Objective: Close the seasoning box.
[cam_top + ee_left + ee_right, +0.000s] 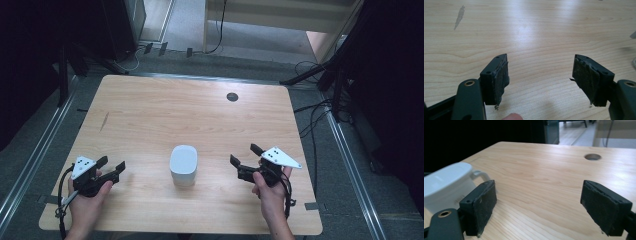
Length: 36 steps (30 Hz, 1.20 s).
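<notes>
— Looking down on the worktop [150, 110], what do you make of the two hands?

— Each hand holds a gripper near the person's edge. The left gripper [111, 167] has its jaws spread wide with nothing between them; its own view shows bare wood in the gap. The right gripper [246, 159] is spread just as wide and also holds nothing.

— And the white container [183, 165]?

— It stands upright between the two grippers, well apart from both, with its lid on. From the right gripper's own view it sits just off the left jaw [449, 186], a small handle jutting from its side. It is not between the jaws.

— Why hold them like that?

— My guess: the wide jaws, angled inward from either side, suit a start position, ready to close in on the container.

— Anything else?

— A round cable hole [232, 97] lies beyond the right gripper, and a grey smear [104, 121] beyond the left one.
</notes>
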{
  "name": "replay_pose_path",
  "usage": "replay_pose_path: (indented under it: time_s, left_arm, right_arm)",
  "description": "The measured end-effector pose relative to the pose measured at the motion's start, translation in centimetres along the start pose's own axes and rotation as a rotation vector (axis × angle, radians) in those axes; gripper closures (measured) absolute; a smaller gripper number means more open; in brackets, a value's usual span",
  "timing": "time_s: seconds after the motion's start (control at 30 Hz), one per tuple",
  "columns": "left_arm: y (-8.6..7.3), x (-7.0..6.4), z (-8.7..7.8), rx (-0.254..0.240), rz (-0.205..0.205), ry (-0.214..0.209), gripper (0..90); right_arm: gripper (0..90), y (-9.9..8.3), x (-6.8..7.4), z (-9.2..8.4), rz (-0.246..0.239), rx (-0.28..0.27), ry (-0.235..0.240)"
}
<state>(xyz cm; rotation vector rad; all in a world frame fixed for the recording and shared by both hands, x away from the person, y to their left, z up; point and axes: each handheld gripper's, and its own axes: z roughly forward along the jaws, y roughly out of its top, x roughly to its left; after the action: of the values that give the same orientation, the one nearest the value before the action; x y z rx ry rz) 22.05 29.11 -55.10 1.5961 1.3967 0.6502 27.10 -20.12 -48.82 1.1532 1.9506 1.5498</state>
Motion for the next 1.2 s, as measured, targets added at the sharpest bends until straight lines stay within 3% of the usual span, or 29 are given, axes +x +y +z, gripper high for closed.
replay_pose_path:
  time_s: [0.2, 0.6, 0.8, 0.97, 1.2]
  left_arm:
    - [0.0, 0.0, 0.0, 0.000, -0.001, -0.003, 29.3]
    - [0.0, 0.0, 0.0, 0.001, 0.000, -0.005, 29.7]
    - [0.0, 0.0, 0.0, 0.002, 0.001, -0.005, 29.8]
    - [0.0, 0.0, 0.0, 0.002, 0.003, -0.003, 29.9]
    - [0.0, 0.0, 0.0, 0.002, 0.004, -0.001, 30.0]
  right_arm:
    - [14.0, -1.5, -1.5, -1.7, 0.017, 0.020, -0.041]
    - [14.1, -4.9, -5.0, -4.8, 0.000, 0.059, -0.142]
    - [14.3, -6.1, -7.3, -6.8, 0.048, 0.069, -0.207]
    - [14.3, -6.7, -8.7, -8.1, 0.061, 0.072, -0.252]
    - [14.4, -7.4, -10.0, -9.6, 0.090, 0.077, -0.283]
